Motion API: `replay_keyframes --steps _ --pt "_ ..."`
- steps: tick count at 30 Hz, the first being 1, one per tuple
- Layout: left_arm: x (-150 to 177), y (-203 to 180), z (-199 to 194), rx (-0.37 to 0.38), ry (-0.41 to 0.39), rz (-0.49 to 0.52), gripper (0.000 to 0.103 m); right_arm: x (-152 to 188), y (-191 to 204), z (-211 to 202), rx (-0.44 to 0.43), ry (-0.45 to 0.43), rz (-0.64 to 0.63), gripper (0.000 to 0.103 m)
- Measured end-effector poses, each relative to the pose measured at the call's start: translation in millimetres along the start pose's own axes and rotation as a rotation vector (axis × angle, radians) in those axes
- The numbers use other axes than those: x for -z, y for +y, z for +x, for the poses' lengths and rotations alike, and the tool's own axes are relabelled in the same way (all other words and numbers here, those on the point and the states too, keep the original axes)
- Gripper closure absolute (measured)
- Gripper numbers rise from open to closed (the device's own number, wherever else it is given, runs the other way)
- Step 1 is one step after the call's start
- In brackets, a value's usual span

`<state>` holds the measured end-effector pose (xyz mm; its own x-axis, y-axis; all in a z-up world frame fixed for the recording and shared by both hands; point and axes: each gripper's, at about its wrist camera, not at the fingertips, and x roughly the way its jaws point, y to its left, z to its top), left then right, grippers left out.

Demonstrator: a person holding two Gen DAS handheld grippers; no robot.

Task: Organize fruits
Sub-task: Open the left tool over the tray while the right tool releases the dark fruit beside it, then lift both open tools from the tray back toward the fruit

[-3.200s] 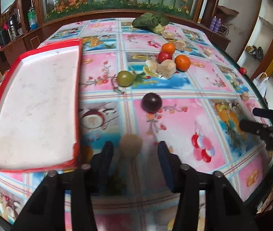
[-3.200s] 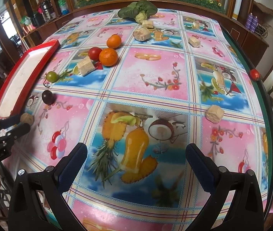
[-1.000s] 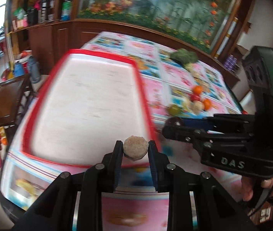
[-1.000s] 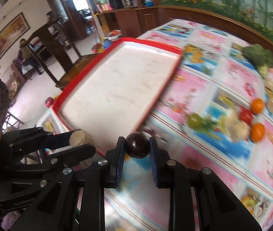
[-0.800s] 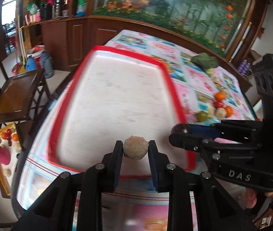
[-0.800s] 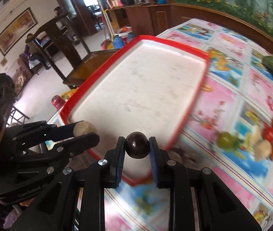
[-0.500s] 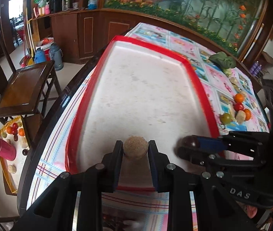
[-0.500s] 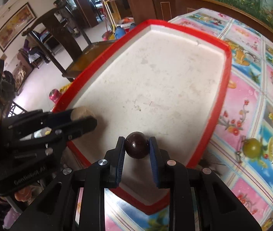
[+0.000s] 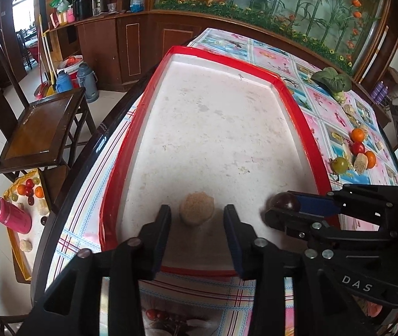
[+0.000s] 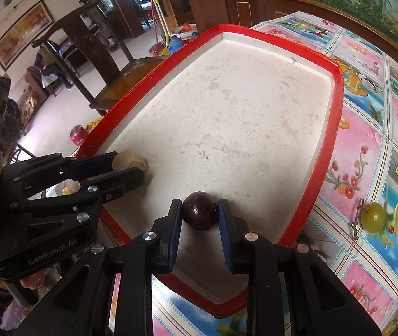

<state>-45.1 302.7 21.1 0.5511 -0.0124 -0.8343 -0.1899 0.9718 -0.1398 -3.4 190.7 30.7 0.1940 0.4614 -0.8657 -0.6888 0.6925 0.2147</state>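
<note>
A white tray with a red rim (image 9: 297,106) (image 10: 336,106) lies on the table's left part. My left gripper (image 9: 197,218) is open; a rough brown fruit (image 9: 196,208) (image 10: 130,162) rests on the tray floor between its fingers, free of both. My right gripper (image 10: 200,214) is shut on a dark purple round fruit (image 10: 200,214) (image 9: 283,202), low over the tray's near end. A green fruit (image 9: 339,164) (image 10: 372,215), a red one (image 9: 357,148) and oranges (image 9: 357,134) sit on the tablecloth to the right.
A leafy green vegetable (image 9: 332,79) and pale chunks (image 9: 361,163) lie on the patterned cloth. A wooden chair (image 9: 39,128) stands left of the table edge. On the floor are a pink flask (image 9: 11,215) and a yellow tray of fruit (image 9: 28,193).
My left gripper opened and let the brown fruit go onto the tray. Both grippers moved further over the tray; the right one still holds the purple fruit.
</note>
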Motion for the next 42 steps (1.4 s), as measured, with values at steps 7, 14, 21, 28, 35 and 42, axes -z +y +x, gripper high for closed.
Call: replay_keyframes --steps 7,14,21,28,35,42 --pt "2 1 -5 -0.011 -0.004 -0.004 0.051 1 -1 -2 0.01 -0.002 -0.001 0.072" --pt "4 0 -11 -0.012 -0.011 -0.004 0.047 14 -10 -15 0.011 -0.016 0.024 0.072" --pt "4 0 -14 -0.007 -0.009 -0.022 0.046 23 -7 -20 -0.019 0.004 0.069 0.072" --pt "4 -4 -21 -0.011 -0.02 -0.008 0.045 33 -4 -22 -0.067 0.062 0.181 0.072" --pt "3 -17 -30 0.017 -0.021 -0.008 0.045 48 12 -37 -0.038 0.034 0.158 0.072" --pt "9 -74 -52 0.035 -0.073 0.127 0.034 66 -11 -85 -0.015 -0.054 0.143 0.067"
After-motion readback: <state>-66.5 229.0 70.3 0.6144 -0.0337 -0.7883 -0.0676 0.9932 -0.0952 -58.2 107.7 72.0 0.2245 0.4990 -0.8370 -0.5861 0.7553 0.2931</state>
